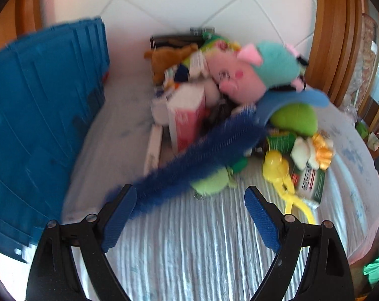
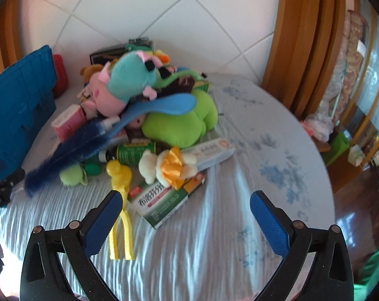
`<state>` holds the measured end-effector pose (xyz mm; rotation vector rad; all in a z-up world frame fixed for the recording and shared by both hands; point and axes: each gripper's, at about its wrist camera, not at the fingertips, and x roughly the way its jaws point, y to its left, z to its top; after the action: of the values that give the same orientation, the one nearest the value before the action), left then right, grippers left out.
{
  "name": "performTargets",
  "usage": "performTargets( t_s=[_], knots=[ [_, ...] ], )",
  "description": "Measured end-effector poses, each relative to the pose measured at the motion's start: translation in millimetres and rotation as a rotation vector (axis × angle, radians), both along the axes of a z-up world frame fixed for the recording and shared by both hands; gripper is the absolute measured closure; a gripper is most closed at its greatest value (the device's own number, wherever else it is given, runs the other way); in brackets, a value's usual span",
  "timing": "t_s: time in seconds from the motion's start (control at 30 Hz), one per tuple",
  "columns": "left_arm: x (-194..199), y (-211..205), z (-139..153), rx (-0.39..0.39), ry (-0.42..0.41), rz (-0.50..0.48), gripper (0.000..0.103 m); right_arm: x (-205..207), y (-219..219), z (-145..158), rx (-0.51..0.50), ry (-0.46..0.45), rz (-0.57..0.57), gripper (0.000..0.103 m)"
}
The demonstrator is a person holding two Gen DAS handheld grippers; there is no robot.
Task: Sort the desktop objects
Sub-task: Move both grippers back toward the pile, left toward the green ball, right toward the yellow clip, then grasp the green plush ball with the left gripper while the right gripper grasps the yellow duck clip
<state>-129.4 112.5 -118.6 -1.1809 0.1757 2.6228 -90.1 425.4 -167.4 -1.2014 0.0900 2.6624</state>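
A heap of toys and boxes lies on a table with a pale blue ribbed cloth (image 2: 214,238). On top sits a pink pig plush in a teal dress (image 1: 252,72) (image 2: 121,85). A blue duster brush (image 1: 202,155) (image 2: 71,150) slants out of the heap toward the near left. A green plush (image 2: 182,123), a yellow clip toy (image 2: 119,183), a white plush with an orange bow (image 2: 169,165) and a green-and-white toothpaste box (image 2: 164,200) lie at the front. My left gripper (image 1: 190,198) is open just short of the brush tip. My right gripper (image 2: 185,204) is open above the toothpaste box.
A blue plastic crate (image 1: 39,115) (image 2: 16,115) stands at the table's left. A pink-and-white box (image 1: 187,118) leans in the heap. White tiled wall behind; a wooden frame (image 2: 302,45) and a cabinet stand to the right. The table's rounded edge drops off at right.
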Motion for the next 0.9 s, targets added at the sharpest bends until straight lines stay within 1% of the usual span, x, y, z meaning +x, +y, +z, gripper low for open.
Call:
performTargets(
  t_s=[0.03, 0.13, 0.23, 0.3, 0.4, 0.47, 0.53, 0.6, 0.67, 0.7, 0.73, 0.8, 0.83, 0.87, 0.9],
  knots=[
    [-3, 4, -15, -0.009, -0.028, -0.003, 0.014, -3, 2, -7, -0.018, -0.007, 0.005, 0.000],
    [-11, 18, -48, -0.046, -0.048, -0.010, 0.014, -18, -3, -36, -0.077, -0.025, 0.044, 0.000],
    [-27, 31, -79, -0.048, -0.087, -0.004, 0.014, -38, -23, -70, -0.090, -0.071, 0.091, 0.000],
    [-36, 37, -91, -0.056, -0.098, -0.006, 0.014, -47, -36, -87, -0.095, -0.120, 0.114, 0.000],
    [-51, 47, -102, -0.098, -0.070, -0.005, 0.014, -53, -50, -108, -0.097, -0.145, 0.129, 0.000],
    [-63, 48, -104, -0.072, -0.075, 0.001, 0.014, -55, -56, -121, -0.100, -0.166, 0.111, 0.001],
    [-72, 48, -107, -0.063, -0.082, 0.008, 0.014, -58, -58, -134, -0.110, -0.204, 0.100, 0.010],
    [-79, 48, -111, -0.066, -0.082, 0.008, 0.014, -59, -62, -136, -0.078, -0.202, 0.089, 0.012],
    [-86, 47, -114, -0.051, -0.098, 0.005, 0.014, -61, -63, -134, -0.088, -0.196, 0.086, 0.017],
    [-88, 46, -115, -0.033, -0.103, 0.005, 0.015, -62, -64, -132, -0.097, -0.193, 0.085, 0.026],
    [-89, 44, -115, -0.009, -0.114, 0.004, 0.016, -64, -67, -131, -0.098, -0.193, 0.084, 0.038],
    [-86, 44, -114, 0.000, -0.107, -0.017, 0.026, -67, -75, -131, -0.076, -0.198, 0.087, 0.044],
    [-84, 45, -113, -0.010, -0.103, -0.037, 0.029, -69, -79, -132, -0.065, -0.201, 0.088, 0.044],
    [-80, 47, -112, -0.012, -0.100, -0.062, 0.035, -70, -83, -133, -0.055, -0.204, 0.089, 0.044],
    [-79, 47, -112, -0.018, -0.103, -0.070, 0.036, -70, -87, -133, -0.042, -0.208, 0.091, 0.044]
  ],
)
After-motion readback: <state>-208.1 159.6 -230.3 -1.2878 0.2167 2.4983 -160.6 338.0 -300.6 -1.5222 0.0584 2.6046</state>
